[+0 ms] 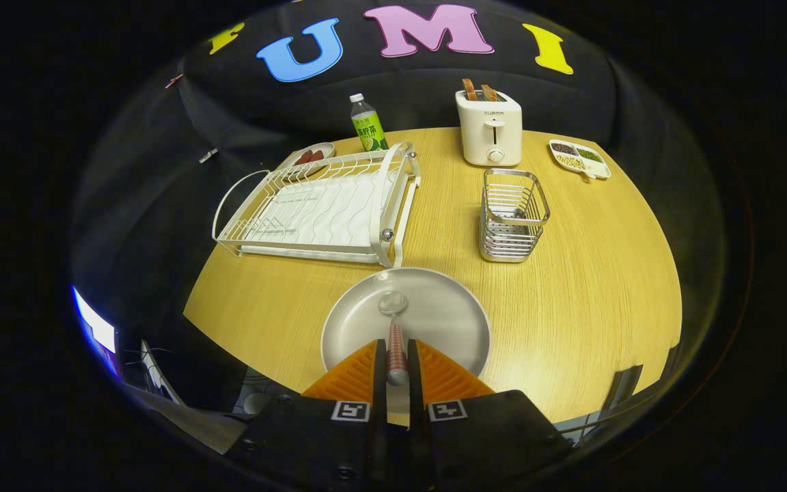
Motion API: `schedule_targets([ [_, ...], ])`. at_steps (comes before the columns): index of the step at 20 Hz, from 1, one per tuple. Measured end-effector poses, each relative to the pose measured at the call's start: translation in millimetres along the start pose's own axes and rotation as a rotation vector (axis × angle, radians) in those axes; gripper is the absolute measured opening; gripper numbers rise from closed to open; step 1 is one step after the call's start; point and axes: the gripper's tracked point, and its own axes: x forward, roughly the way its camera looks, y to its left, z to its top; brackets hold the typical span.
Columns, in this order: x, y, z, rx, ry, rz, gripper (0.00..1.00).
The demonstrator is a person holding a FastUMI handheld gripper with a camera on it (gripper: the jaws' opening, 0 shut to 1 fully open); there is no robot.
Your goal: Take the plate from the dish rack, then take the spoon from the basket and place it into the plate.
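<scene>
While the gripper [397, 355] is hanging over the near edge of the round wooden table [591, 294], we are seeing its two orange fingers [349, 376] pressing from both sides on the red-patterned handle of the spoon [393, 328], so the tongs are gripping the spoon. The spoon's bowl is pointing ahead of the fingertips and is lying over the middle of the grey plate [448, 321]; whether it is touching the plate's surface we cannot tell. The plate is sitting flat on the table, just in front of the white dish rack [318, 205], whose near corner is almost meeting the plate's far rim. Beyond the plate, beside the rack, the wire basket [513, 215] is standing upright. Farther back we are noting a cream toaster [489, 130] with two slices in its slots, a green-labelled bottle [367, 124], a divided snack dish [579, 158], and a small tray [310, 156] behind the rack.
</scene>
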Motion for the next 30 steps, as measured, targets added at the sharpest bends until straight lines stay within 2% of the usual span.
schedule_targets([
  [3, -2, -2, -2, -0.006, -0.001, -0.014, 0.19],
  [7, -1, -3, -4, 0.004, -0.016, -0.031, 0.36],
  [11, -5, -1, -4, 0.001, -0.023, -0.037, 0.73],
  [14, -8, -1, -1, -0.016, -0.032, -0.05, 0.87],
  [15, -11, 0, 0, -0.021, -0.036, -0.053, 0.96],
  [16, -14, 0, 5, -0.025, -0.048, -0.06, 0.99],
  [22, -48, 15, 74, -0.094, -0.206, -0.088, 0.99],
  [30, -125, 44, 187, -0.203, -0.463, -0.098, 0.99],
])
